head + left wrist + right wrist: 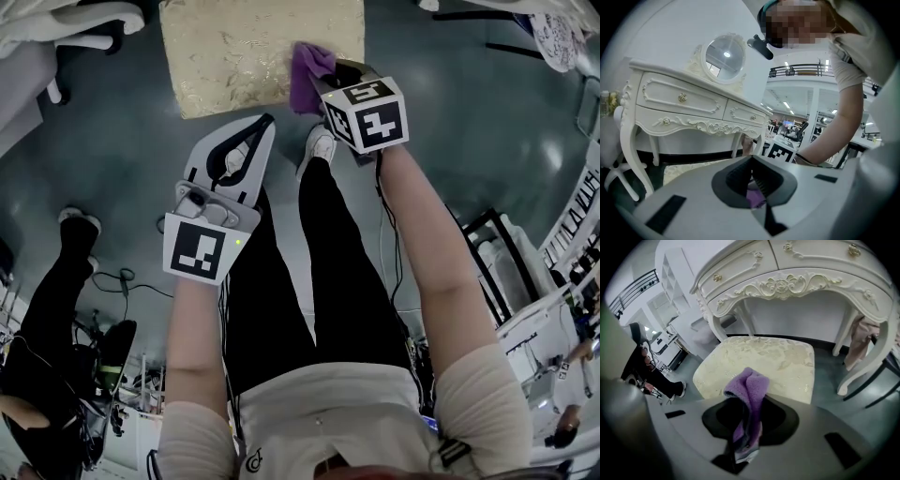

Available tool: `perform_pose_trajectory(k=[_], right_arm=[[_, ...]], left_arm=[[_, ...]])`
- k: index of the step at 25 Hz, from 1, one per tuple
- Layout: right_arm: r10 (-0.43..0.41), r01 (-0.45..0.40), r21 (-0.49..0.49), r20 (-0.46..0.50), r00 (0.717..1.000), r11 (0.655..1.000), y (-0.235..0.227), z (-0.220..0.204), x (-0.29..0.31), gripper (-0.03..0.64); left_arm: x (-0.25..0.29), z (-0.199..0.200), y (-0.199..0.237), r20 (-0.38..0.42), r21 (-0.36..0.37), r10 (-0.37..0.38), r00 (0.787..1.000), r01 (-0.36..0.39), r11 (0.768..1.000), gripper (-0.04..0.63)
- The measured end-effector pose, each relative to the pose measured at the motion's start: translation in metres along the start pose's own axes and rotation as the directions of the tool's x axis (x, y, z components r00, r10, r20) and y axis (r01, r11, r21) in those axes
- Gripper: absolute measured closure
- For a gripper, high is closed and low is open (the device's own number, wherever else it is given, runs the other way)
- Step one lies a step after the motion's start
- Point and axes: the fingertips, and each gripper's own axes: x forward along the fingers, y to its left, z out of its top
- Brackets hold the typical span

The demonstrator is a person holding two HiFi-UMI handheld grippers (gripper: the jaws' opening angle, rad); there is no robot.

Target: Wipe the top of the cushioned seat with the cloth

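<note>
Purple cloth [749, 387] in right tongs [743, 422], cream seat [780, 363]

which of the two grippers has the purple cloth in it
The right gripper: its jaws are shut on the purple cloth by the cushioned seat. The left gripper is shut, with no cloth clamped.
</note>
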Motion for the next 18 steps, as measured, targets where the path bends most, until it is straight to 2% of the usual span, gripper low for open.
perform_pose_trajectory(k=[8, 18], right_arm=[[-0.028, 0.028, 0.005, -0.01, 1.0, 1.0, -0.038, -0.018, -0.021, 0.528], [-0.131, 0.132, 0.001, -0.064, 0.989, 0.991, -0.093, -0.054, -0.036, 0.533]], left_arm=[[0.032, 0.007, -0.033, 0.011, 0.002, -0.029, 1.0, 0.029, 1.0, 0.583], [0.057, 0.006, -0.051, 0.016, -0.003, -0.016, 1.0, 0.016, 1.0, 0.583]])
